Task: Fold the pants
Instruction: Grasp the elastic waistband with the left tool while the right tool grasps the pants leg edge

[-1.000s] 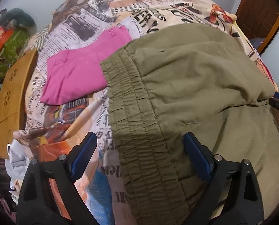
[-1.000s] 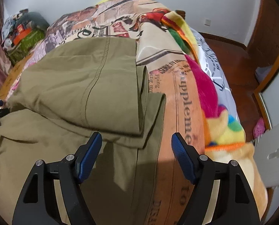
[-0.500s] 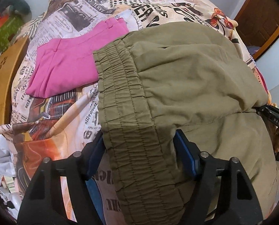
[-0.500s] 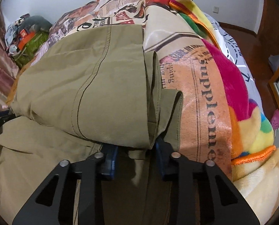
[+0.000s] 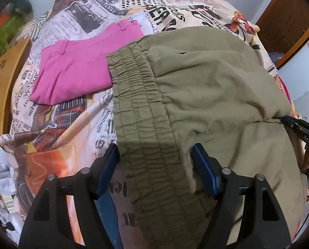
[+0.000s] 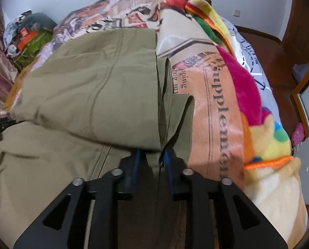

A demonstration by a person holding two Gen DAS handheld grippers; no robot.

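I am working on the olive-green cotton pants with the gathered elastic waistband point(image 5: 196, 95), which lie on the bed over a newspaper-print bedspread point(image 5: 71, 124), already doubled once so an upper layer rests on a lower one. A folded magenta garment point(image 5: 77, 70) sits just beside the waistband, touching its far corner.

My left gripper point(image 5: 154, 161) straddles the elastic waistband; its blue pads press the bunched band from both sides, so I read it as clamped on the waistband. It closed to this width within the last second and has held there. My right gripper point(image 6: 151, 155) is at the opposite side, at the edge where the leg layers stack beside a rainbow-coloured fleece blanket point(image 6: 258, 124). Its jaws have just been opening again after a tight pinch, with a narrow tongue of olive fabric between them; the pads sit close to the cloth, but I cannot tell whether they grip it.

I judge the step in hand to be securing both ends for the next fold. To do it well, I should make sure the right pads bite through every layer, not only the top flap, then lift both ends together and level, keeping the cloth taut between them so no crease forms, and steer clear of the magenta garment.
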